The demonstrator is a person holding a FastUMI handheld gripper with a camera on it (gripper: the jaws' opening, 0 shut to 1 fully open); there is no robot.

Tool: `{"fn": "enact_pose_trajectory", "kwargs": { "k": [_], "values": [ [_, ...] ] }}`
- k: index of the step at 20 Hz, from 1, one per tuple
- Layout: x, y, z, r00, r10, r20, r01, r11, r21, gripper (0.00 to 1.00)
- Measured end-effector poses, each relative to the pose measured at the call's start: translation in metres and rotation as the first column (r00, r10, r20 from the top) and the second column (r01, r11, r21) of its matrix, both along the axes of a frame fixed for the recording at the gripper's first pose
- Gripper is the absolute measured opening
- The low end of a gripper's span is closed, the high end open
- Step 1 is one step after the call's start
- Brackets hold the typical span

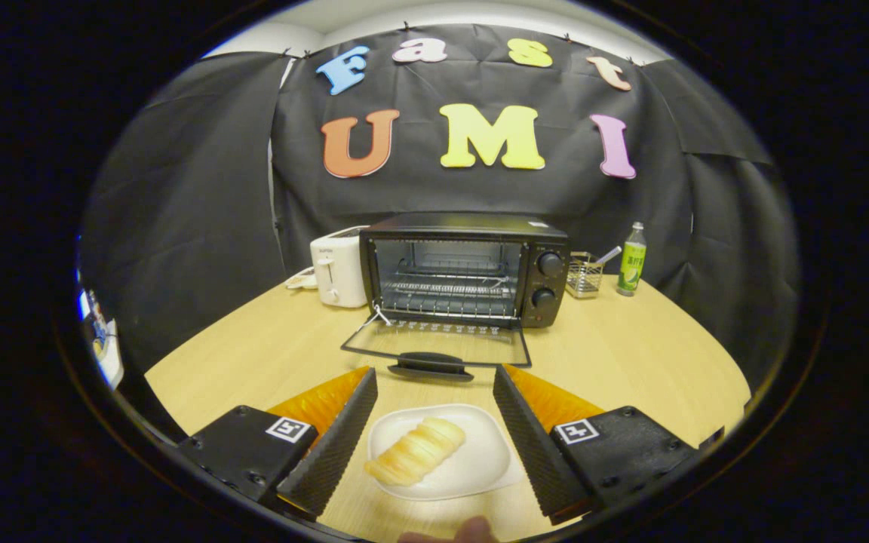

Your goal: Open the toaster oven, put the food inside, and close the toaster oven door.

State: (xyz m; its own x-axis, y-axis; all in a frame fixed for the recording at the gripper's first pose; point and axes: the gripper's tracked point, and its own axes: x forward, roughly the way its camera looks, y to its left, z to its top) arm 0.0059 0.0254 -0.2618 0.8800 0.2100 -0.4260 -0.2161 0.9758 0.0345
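Between the spread fingers: bread [415, 451] on its plate [480, 467].
Toaster oven [465, 268] at twelve o'clock, door [434, 343] down; gripper [434, 392] holds nothing; next, pinch the bread.

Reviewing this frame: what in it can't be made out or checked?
- Gripper: open either side of the plate with the bread; finger-to-plate height unclear from this angle.
- Wire basket: contents too small to tell.
- Toaster oven, door down: knob settings too small.
- White toaster: partly hidden behind the oven.
- A fingertip: cut off at the view's lower edge.
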Motion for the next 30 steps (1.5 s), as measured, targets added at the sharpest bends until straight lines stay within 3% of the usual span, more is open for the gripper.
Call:
{"fn": "enact_pose_trajectory", "kwargs": {
  "k": [2, 7, 15, 19, 22, 23, 26, 30],
  "values": [
    [-0.010, 0.002, -0.014, 1.000, 0.013, -0.027, -0.013, 1.000, 0.025, 1.00],
    [-0.022, 0.011, -0.056, 0.991, -0.050, -0.127, 0.062, 0.994, 0.095, 1.00],
    [-0.023, 0.023, -0.111, 0.959, -0.096, -0.268, 0.111, 0.993, 0.043, 0.99],
    [-0.022, 0.022, -0.113, 0.955, -0.117, -0.272, 0.128, 0.991, 0.024, 0.95],
    [-0.022, 0.020, -0.113, 0.955, -0.121, -0.273, 0.140, 0.989, 0.051, 0.66],
    [-0.023, 0.020, -0.114, 0.952, -0.116, -0.284, 0.144, 0.986, 0.079, 0.63],
    [-0.020, 0.012, -0.108, 0.946, -0.128, -0.297, 0.176, 0.974, 0.142, 0.43],
    [-0.019, 0.008, -0.072, 0.964, -0.109, -0.243, 0.161, 0.965, 0.205, 0.38]
  ]
}}
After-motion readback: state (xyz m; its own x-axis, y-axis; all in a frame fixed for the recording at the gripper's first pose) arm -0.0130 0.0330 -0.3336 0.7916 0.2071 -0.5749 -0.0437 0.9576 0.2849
